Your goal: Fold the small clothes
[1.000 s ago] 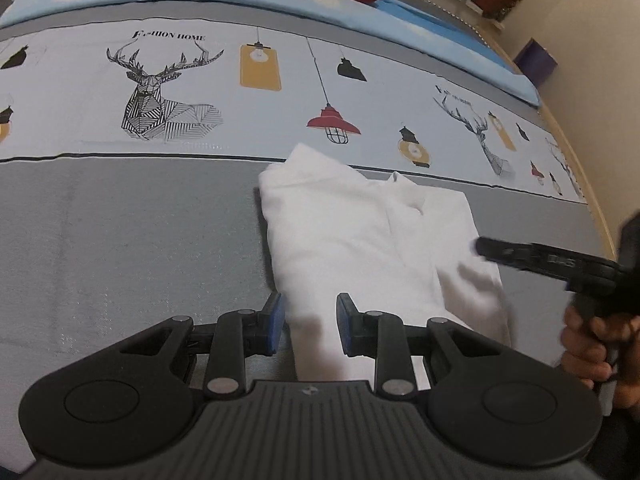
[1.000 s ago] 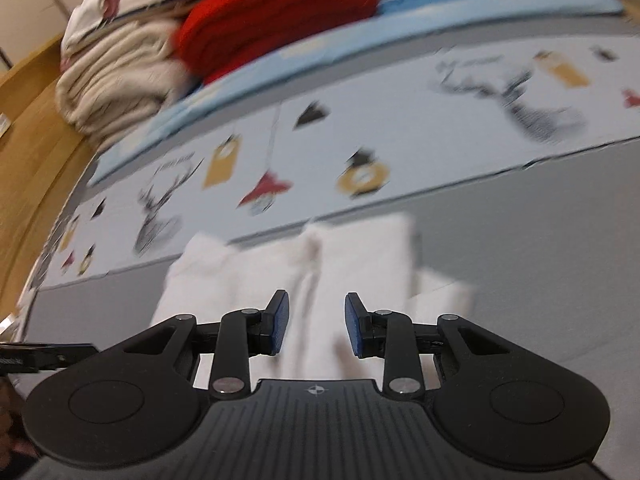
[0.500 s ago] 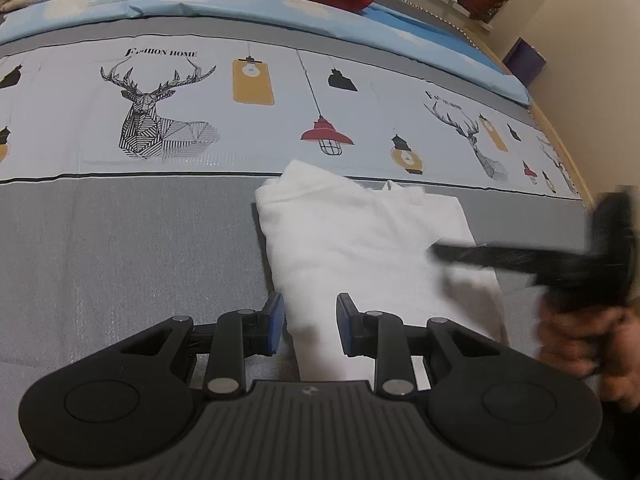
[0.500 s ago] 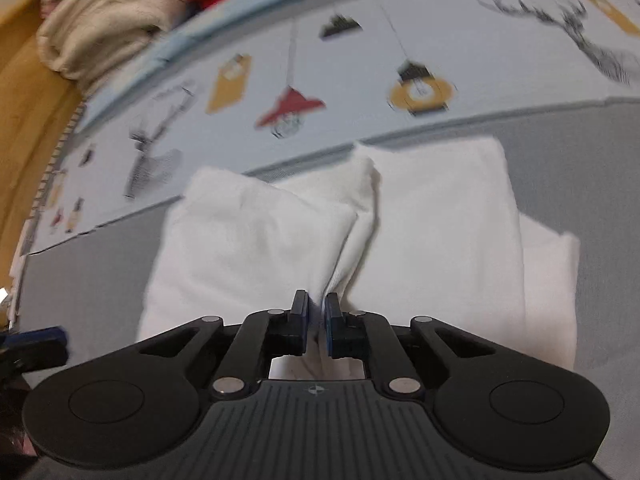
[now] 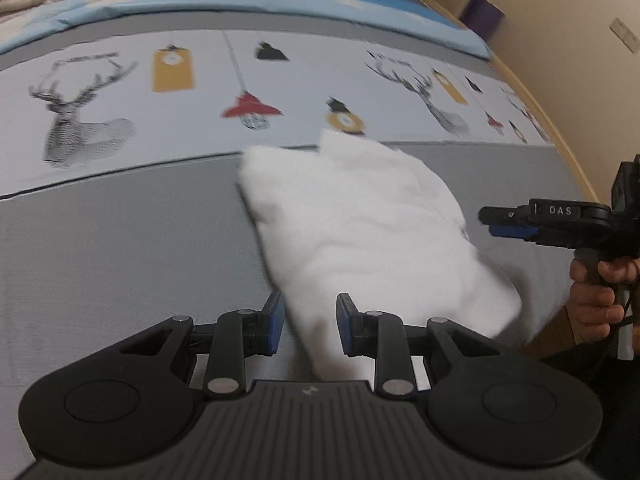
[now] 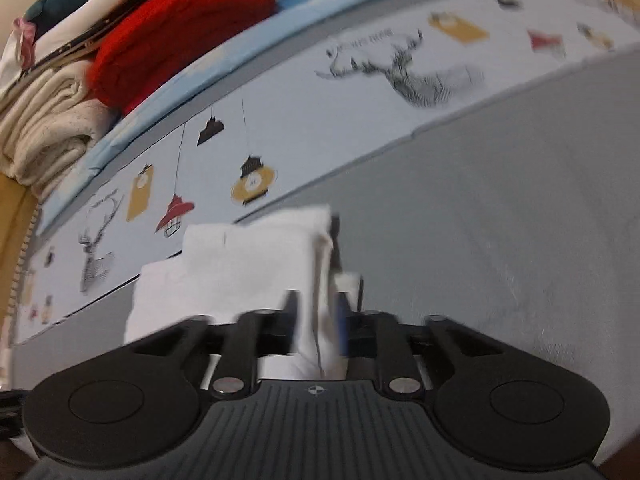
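While the left gripper (image 5: 310, 322) holds its blue-padded jaws apart, straddling the near edge of the white garment (image 5: 360, 232) without pinching it, the right gripper (image 6: 316, 320) has just been opening its jaws, cloth between them but seemingly released (blur makes this uncertain). Folded, the garment lies on the bed's grey band (image 5: 120, 240), below the printed strip. It looks light, soft and floppy; a doubled edge or corner should grip best.

garment (image 5: 360, 232): soft white cloth | bedsheet (image 5: 120, 248): matt, probably woven
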